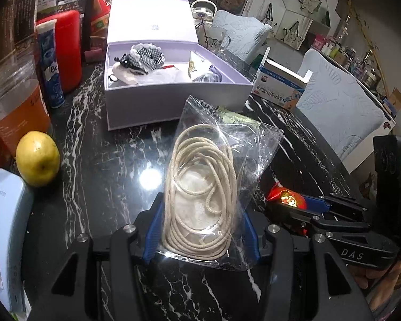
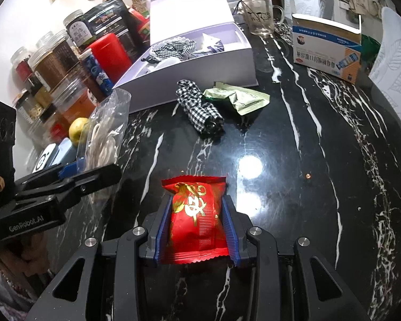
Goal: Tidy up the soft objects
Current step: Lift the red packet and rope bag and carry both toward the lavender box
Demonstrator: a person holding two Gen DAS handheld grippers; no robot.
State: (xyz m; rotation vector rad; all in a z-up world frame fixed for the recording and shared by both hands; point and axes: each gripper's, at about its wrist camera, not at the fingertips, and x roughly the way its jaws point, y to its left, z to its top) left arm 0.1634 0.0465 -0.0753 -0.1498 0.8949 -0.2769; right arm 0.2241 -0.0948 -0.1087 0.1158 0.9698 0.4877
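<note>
Black marble table [image 2: 320, 160] with white veins, ceiling light glaring off it. On the left, a yellow lemon [image 1: 38, 158] sits near the edge, a blue-grey device [image 1: 6, 230] just nearer. Behind it, a row of clear jars [image 2: 50, 61], a blue tube [image 1: 50, 64] and a red canister [image 1: 68, 49]. Far right, a glass mug [image 2: 262, 17] with a cartoon print, and an open blue-and-white carton [image 2: 328, 45] beside it.

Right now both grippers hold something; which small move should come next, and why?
Probably carry the left gripper with its bagged rope forward to the open white box. The box lies straight ahead and already holds soft things. The right gripper grips a red packet and can follow after.
</note>
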